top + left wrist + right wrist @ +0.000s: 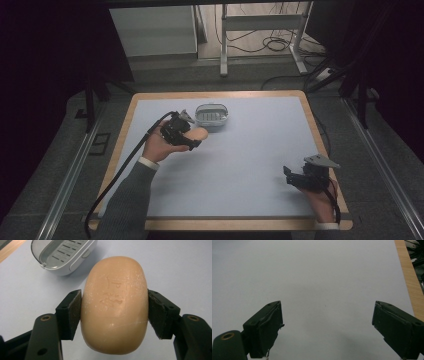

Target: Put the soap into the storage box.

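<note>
With soap [114, 305] clamped in my left gripper [186, 136] just near of the dish [212, 114], I'd lift, center over it, lower flat; right gripper [327, 327] idles open, near right.

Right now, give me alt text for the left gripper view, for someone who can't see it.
A tan oval bar of soap is clamped between the two black pads of the left gripper, seen close up over a pale blue-grey table. Beyond it, at upper left, a grey soap dish with a slotted tray sits open on the table.
</note>
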Action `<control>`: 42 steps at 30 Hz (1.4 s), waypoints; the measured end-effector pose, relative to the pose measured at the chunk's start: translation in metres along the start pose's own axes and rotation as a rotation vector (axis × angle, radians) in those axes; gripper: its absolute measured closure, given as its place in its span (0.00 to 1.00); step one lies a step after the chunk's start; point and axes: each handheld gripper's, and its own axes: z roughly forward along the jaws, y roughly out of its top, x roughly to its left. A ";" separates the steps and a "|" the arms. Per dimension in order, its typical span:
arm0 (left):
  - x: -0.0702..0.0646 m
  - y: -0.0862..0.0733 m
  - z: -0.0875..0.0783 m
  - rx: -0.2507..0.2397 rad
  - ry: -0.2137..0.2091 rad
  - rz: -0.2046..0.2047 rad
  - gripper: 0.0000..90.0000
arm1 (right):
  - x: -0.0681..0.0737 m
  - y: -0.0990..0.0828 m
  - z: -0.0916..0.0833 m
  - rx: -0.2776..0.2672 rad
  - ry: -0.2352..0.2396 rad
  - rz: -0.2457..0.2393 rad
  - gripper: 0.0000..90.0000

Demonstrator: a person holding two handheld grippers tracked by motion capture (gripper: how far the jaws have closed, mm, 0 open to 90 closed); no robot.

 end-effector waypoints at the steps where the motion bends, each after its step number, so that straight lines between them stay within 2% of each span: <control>1: 0.001 0.001 0.000 0.001 -0.002 -0.003 0.37 | 0.000 0.000 0.000 -0.001 -0.001 0.001 0.10; 20: 0.011 0.023 0.004 -0.002 0.000 0.004 0.37 | -0.002 -0.001 0.000 0.004 -0.005 0.008 0.11; 32: 0.017 0.036 0.012 -0.003 -0.008 0.005 0.37 | -0.003 -0.001 0.000 0.004 -0.006 0.011 0.11; 34: 0.019 0.038 0.014 0.006 0.006 0.011 0.37 | -0.004 -0.001 0.000 0.003 -0.008 0.011 0.11; 42: 0.023 0.045 0.022 0.011 0.003 0.005 0.37 | -0.004 -0.001 -0.001 0.001 -0.010 0.019 0.11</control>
